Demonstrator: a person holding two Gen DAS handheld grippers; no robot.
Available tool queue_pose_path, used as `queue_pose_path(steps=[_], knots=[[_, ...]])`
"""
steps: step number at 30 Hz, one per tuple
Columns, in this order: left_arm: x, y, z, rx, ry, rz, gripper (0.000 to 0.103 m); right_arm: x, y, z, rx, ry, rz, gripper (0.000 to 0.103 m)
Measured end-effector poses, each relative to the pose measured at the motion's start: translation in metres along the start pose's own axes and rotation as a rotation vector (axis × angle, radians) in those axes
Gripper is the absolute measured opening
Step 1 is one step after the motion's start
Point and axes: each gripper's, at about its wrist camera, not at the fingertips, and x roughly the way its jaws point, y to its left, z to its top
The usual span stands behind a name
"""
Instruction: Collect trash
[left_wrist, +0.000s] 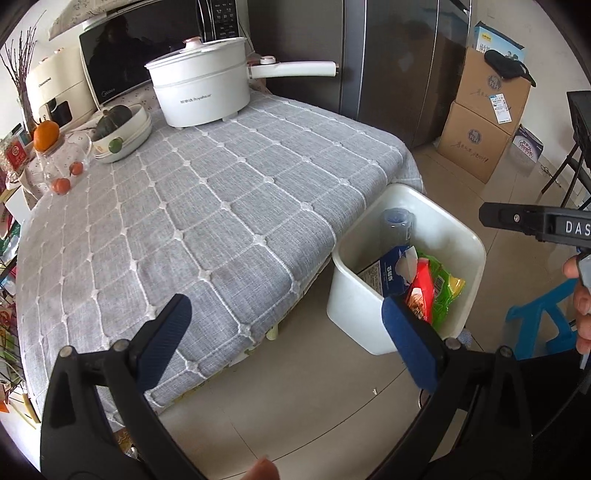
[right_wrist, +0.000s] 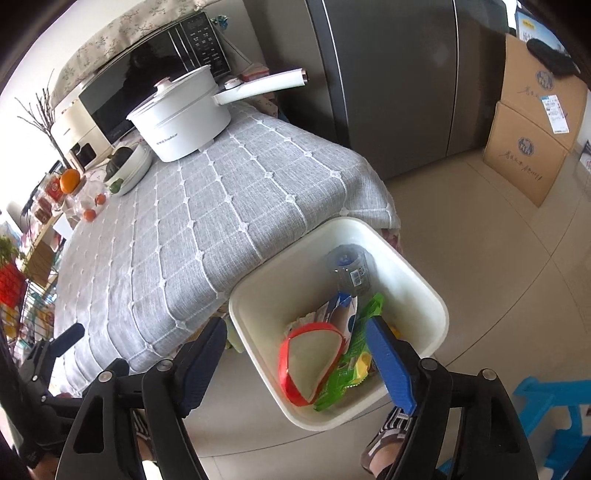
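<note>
Left wrist view: the left tongs (left_wrist: 284, 338) hang spread apart and hold nothing, over the worktop (left_wrist: 207, 206) edge beside the white bin (left_wrist: 354, 302), which holds a red wrapper (left_wrist: 421, 291).

Right wrist view: the right tongs (right_wrist: 295, 354) gape empty above the bin (right_wrist: 258, 325), which holds a green wrapper (right_wrist: 354, 354) and a plastic bottle (right_wrist: 351, 269).

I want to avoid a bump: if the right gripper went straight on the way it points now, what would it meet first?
Most likely the white bin: the open right gripper points into its mouth, at the red-rimmed wrapper on top. Depth is uncertain.
</note>
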Motion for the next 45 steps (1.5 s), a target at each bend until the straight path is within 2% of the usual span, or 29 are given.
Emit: queue_pose_path(steps=[6, 16, 20, 24, 27, 30, 45], knots=[[-0.032, 0.01, -0.011, -0.041, -0.032, 0.051, 0.102, -0.038, 0.022, -0.013, -0.091, -0.106, -0.093, 0.084], [-0.09, 0.023, -0.034, -0.131, -0.149, 0.143, 0.102, -0.109, 0.058, -0.053, -0.176, -0.306, -0.141, 0.09], [-0.104, 0.028, -0.043, -0.176, -0.185, 0.137, 0.102, -0.129, 0.066, -0.068, -0.171, -0.379, -0.159, 0.103], [-0.114, 0.026, -0.046, -0.17, -0.222, 0.133, 0.102, -0.135, 0.075, -0.075, -0.191, -0.433, -0.193, 0.103], [-0.118, 0.023, -0.046, -0.143, -0.247, 0.15, 0.102, -0.132, 0.078, -0.075, -0.203, -0.443, -0.222, 0.103], [-0.119, 0.022, -0.045, -0.132, -0.257, 0.154, 0.102, -0.126, 0.076, -0.074, -0.191, -0.422, -0.211, 0.103], [-0.116, 0.017, -0.047, -0.135, -0.235, 0.13, 0.102, -0.118, 0.072, -0.075, -0.173, -0.403, -0.216, 0.103]])
